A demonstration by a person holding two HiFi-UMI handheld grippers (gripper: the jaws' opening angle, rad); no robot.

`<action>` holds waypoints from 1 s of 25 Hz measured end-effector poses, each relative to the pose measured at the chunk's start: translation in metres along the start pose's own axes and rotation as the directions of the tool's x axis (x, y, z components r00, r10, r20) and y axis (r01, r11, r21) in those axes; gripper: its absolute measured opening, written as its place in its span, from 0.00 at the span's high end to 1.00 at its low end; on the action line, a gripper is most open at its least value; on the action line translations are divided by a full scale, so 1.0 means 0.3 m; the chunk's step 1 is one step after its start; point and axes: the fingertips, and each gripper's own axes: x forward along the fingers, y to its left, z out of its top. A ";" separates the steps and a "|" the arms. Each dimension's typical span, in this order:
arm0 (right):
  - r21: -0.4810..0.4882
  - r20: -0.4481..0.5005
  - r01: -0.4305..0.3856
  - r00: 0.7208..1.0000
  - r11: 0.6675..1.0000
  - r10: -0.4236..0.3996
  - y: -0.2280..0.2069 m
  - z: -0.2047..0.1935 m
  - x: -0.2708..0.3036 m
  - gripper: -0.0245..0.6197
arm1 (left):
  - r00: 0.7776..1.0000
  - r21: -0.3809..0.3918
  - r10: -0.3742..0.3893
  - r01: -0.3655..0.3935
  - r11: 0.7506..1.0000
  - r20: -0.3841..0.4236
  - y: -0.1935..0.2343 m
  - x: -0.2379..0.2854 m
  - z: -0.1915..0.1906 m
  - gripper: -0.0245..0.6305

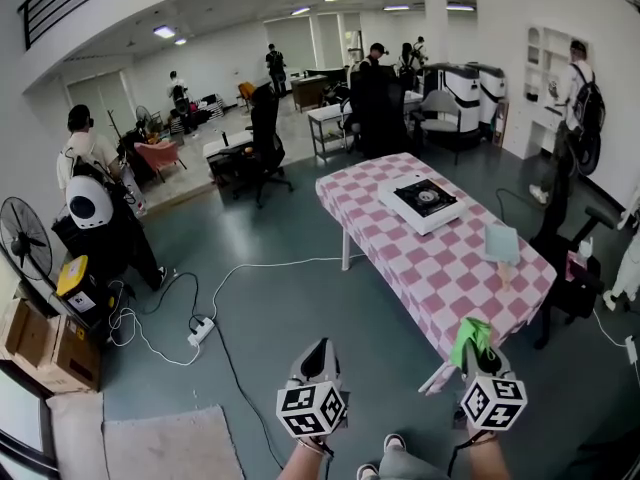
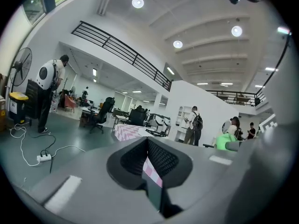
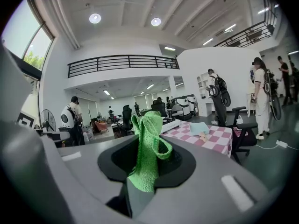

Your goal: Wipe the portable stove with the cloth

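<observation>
The portable stove (image 1: 424, 203) is a white box with a black top, on the pink checked table (image 1: 400, 243) some way ahead of me. In the right gripper view it shows as a white edge (image 3: 174, 123) past the cloth. My right gripper (image 1: 476, 348) is shut on the green cloth (image 1: 472, 336), which sticks up between its jaws (image 3: 147, 146). It hovers near the table's near corner. My left gripper (image 1: 318, 360) is shut and holds nothing, over the floor left of the table; its jaws meet in its own view (image 2: 148, 158).
A pale blue cloth (image 1: 502, 242) lies on the table's right side. Office chairs (image 1: 265, 143), a fan (image 1: 24, 238), a white power strip with cables (image 1: 201, 330) and boxes (image 1: 45, 348) stand around. Several people are at the far end and at the right.
</observation>
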 end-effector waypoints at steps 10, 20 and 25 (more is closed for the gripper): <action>-0.009 -0.022 -0.008 1.000 1.000 0.008 0.009 0.027 0.267 0.81 | 1.000 -0.013 0.027 -0.027 1.000 -0.006 0.104 0.219 0.021 0.96; 0.000 -0.014 -0.010 1.000 1.000 0.010 -0.079 0.180 0.627 0.81 | 1.000 -0.015 0.012 -0.012 1.000 -0.012 0.109 0.592 0.099 0.96; 0.013 -0.013 -0.011 1.000 1.000 0.011 -0.123 0.225 0.793 0.81 | 1.000 -0.002 0.009 -0.009 1.000 -0.005 0.115 0.771 0.146 0.96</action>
